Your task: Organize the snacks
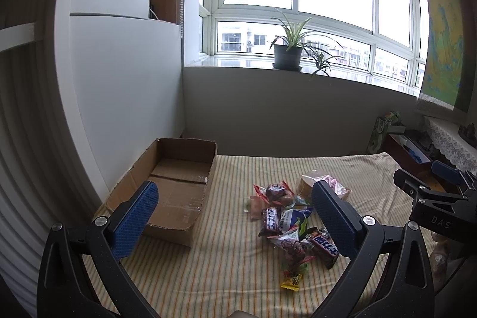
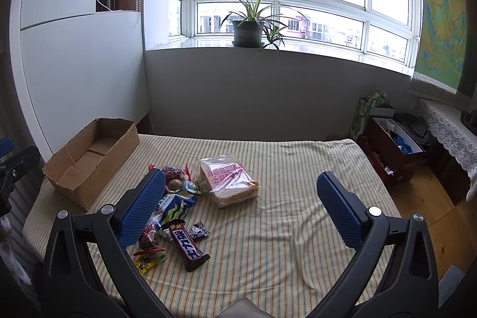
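Note:
A pile of wrapped snacks lies on the striped cloth: a dark chocolate bar, a blue-and-white packet, a small yellow packet and a clear bag of bread. An empty cardboard box sits to the left by the wall, also seen as the box. My left gripper hangs open above the cloth between box and pile. My right gripper is open too, with the pile by its left finger. Nothing is held.
The striped cloth covers a bed-like surface against a white cabinet and a wall under a window with a potted plant. A dark red box stands on the wooden floor at the right. The right gripper's body shows at the edge.

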A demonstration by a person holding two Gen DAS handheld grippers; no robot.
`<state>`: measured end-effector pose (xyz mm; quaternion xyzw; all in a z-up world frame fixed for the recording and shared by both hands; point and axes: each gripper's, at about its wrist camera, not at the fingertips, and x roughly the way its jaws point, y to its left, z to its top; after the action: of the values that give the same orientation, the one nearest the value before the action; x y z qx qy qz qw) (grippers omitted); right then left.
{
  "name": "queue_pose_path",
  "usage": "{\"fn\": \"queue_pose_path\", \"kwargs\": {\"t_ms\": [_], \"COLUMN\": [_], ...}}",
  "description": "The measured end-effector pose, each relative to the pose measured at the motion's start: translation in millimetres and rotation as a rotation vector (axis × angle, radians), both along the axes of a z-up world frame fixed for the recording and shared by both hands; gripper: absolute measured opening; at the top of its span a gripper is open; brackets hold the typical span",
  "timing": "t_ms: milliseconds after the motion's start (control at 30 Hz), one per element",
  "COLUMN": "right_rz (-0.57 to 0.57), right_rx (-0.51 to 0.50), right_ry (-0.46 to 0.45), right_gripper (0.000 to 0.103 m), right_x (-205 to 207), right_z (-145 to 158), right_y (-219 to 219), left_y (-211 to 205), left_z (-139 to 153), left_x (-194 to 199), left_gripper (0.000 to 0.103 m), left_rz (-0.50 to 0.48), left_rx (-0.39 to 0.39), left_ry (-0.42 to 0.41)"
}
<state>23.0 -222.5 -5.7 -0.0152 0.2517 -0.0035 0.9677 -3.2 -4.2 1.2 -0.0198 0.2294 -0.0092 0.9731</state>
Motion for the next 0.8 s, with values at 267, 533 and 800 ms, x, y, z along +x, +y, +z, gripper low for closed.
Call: {"fn": "queue_pose_path", "kwargs": {"t_ms": [267,533,800], "right_rz": [0.000,0.001,0.002], "right_rx": [-0.001,0.001,0.001], "right_ry": [0.001,0.004,0.004], "right_gripper": [0.103,0.103,0.103], "right_x": [0.4,0.2,0.6], "right_z": [-1.0,-2.1,-2.1], "right_y": [0.0,0.1,0.0], "left_y": [-0.1,-1.5,-3.9], "left_z": [0.2,0.3,0.3], "left_x": [-0.4,-0.6,-0.5], "left_gripper": [0.102,0.102,0.102], "left_rz": [0.002,-0.006,-0.010], "left_rx": [-0.001,-0.003,-0.005], "left_ry": [0.004,0.007,0.009]}}
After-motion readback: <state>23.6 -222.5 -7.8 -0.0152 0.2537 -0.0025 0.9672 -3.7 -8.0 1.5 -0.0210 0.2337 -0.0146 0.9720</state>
